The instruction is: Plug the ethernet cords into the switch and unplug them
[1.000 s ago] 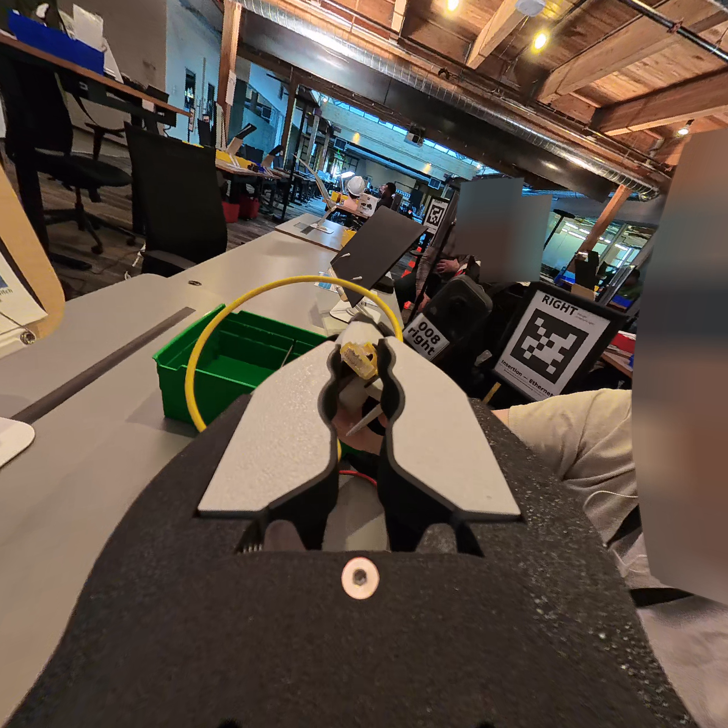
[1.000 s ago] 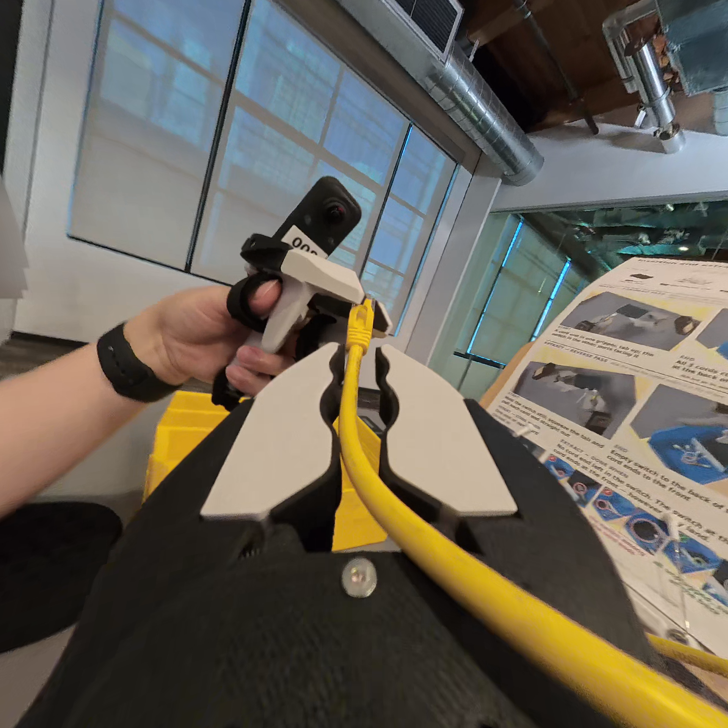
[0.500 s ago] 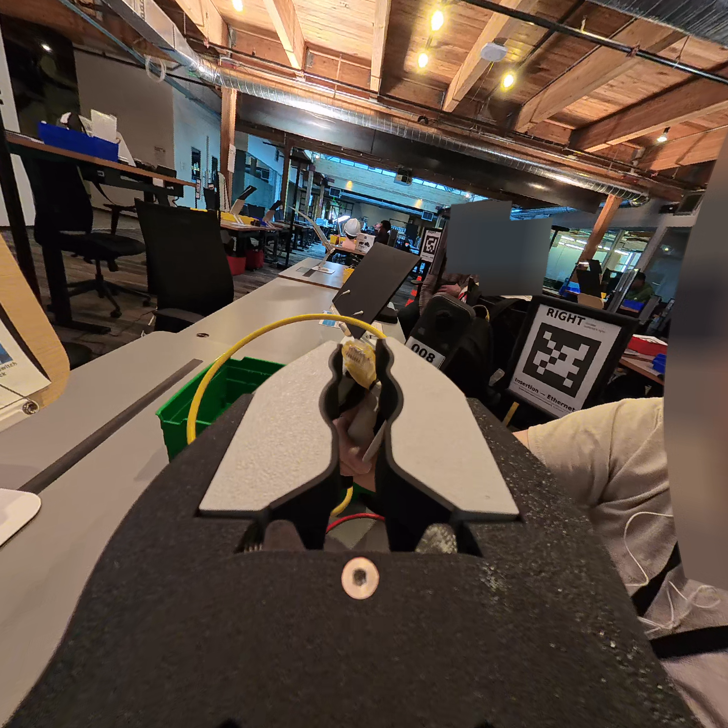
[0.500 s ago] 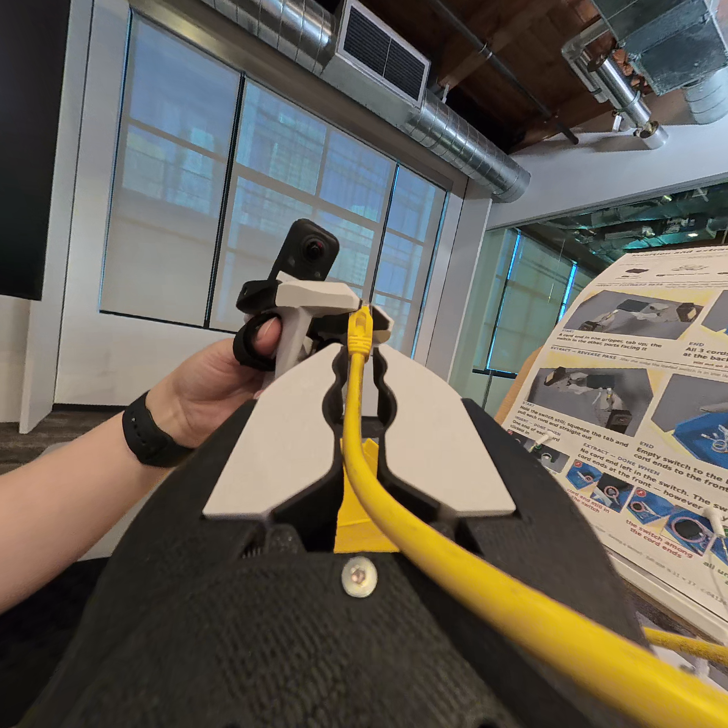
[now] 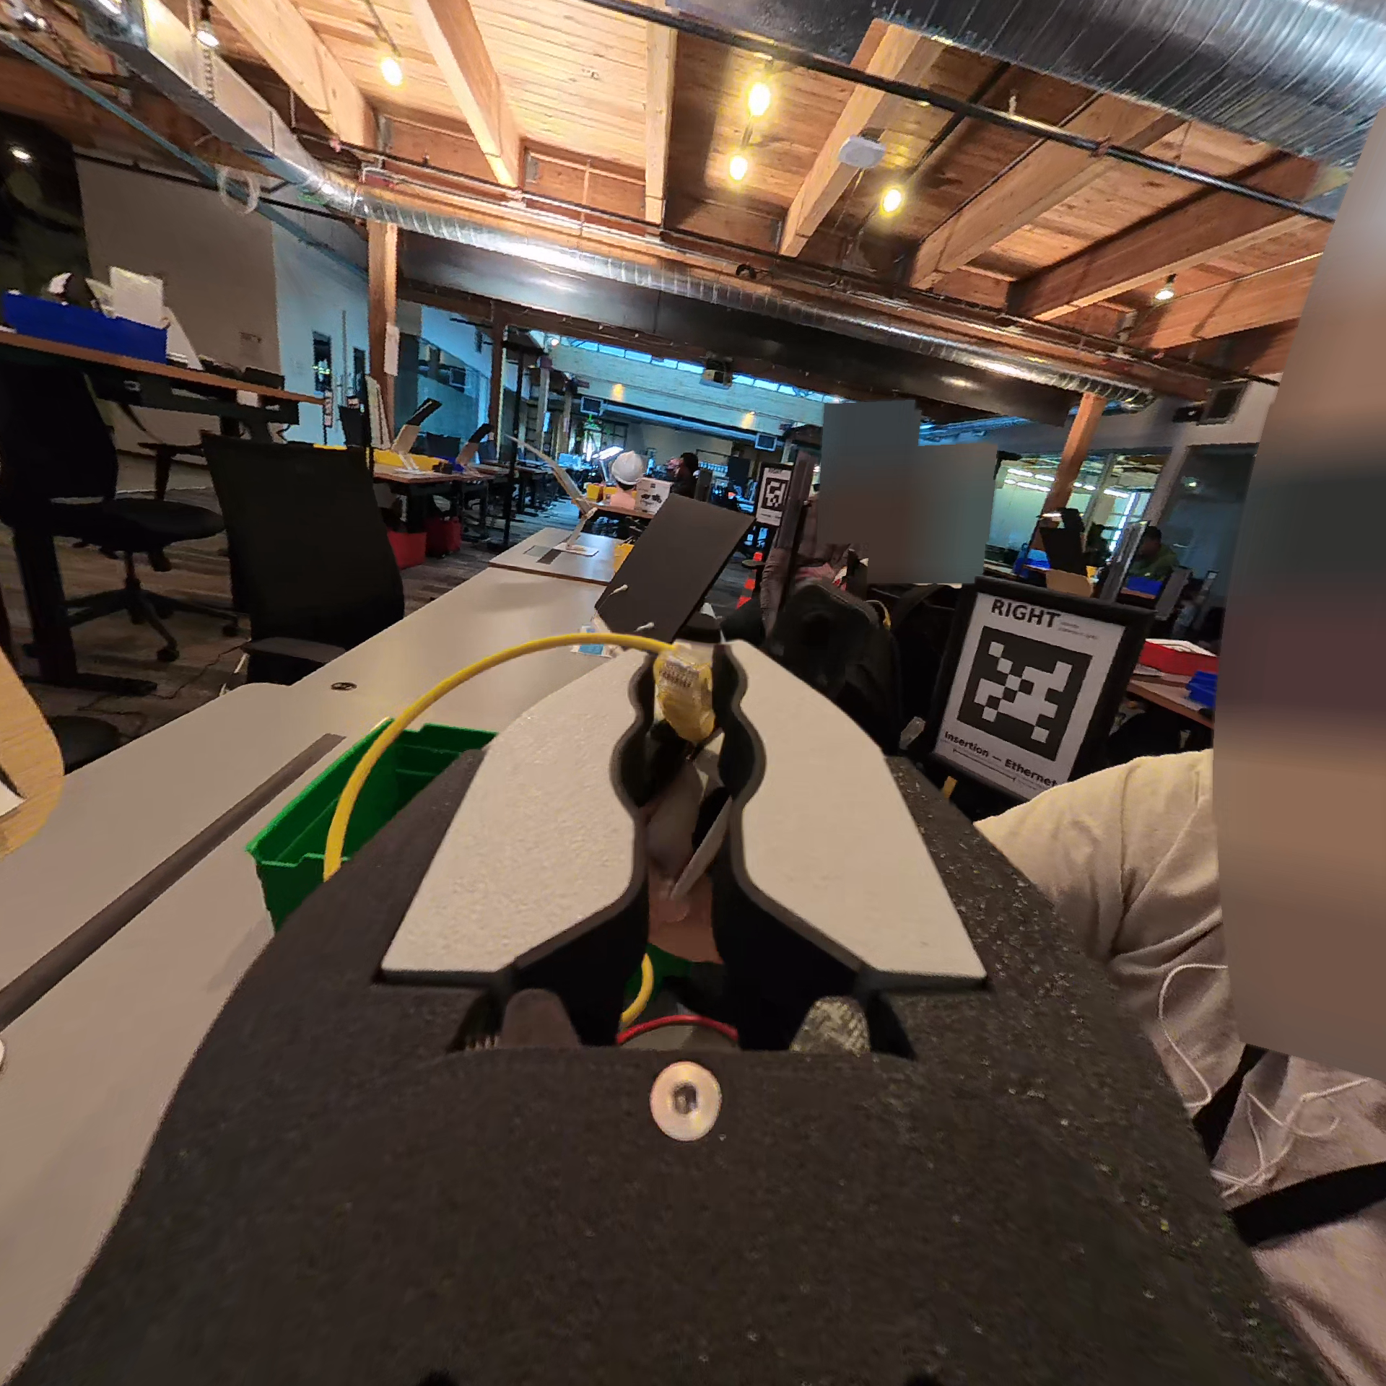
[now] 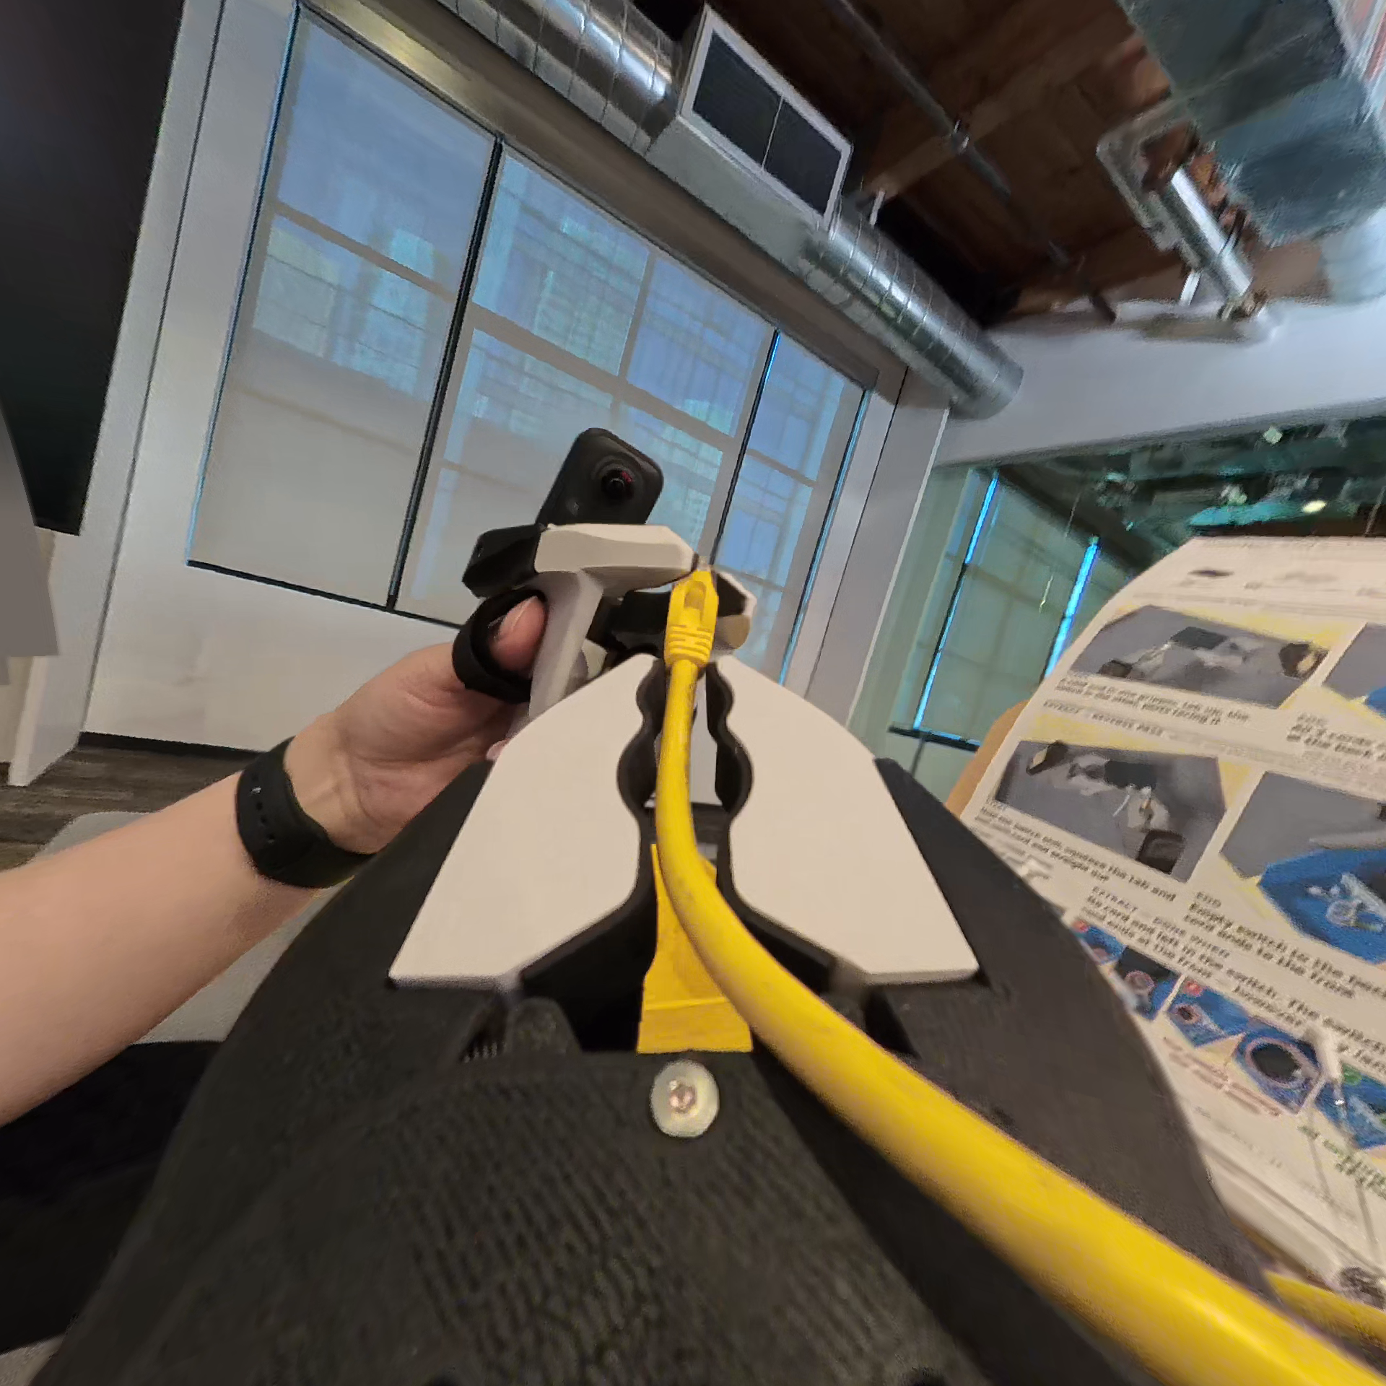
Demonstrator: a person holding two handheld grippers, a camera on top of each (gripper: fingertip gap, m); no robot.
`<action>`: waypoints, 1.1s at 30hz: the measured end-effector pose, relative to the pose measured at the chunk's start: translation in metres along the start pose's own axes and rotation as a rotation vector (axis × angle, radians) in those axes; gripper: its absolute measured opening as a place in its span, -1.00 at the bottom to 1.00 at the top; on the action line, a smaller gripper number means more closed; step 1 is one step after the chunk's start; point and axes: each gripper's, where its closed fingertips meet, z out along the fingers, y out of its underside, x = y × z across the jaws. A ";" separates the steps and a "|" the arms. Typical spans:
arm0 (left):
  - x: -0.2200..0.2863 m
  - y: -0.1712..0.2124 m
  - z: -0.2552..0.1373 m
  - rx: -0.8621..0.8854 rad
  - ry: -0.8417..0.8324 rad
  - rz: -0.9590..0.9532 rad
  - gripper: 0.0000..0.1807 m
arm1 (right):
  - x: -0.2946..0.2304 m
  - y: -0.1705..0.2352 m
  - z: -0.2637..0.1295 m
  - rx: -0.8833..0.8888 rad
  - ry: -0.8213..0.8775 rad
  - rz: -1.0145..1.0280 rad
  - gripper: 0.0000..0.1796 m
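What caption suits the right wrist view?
Right fingers pinch a yellow cord; its plug meets the left gripper.

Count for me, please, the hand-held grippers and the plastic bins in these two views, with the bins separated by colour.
Hand-held grippers: 2, the left hand-held gripper and the right hand-held gripper
Green bin: 1
Yellow bin: 1
Total: 4

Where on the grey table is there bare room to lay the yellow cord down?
In the left wrist view, the grey table lies bare left of the green bin, either side of its dark groove, and beyond the bin toward the black stand. Crowded: the right side, with the marker sign and a person's sleeve.
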 end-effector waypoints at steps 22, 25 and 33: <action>0.001 0.000 0.001 -0.001 -0.014 0.045 -0.85 | 0.002 -0.003 0.001 0.008 -0.031 0.141 -0.86; 0.001 0.001 0.000 -0.005 -0.015 0.044 -0.85 | 0.001 -0.002 0.001 0.000 -0.029 0.117 -0.87; 0.005 0.001 0.002 -0.005 0.009 0.045 -0.85 | -0.001 -0.005 -0.001 0.003 -0.025 0.061 -0.87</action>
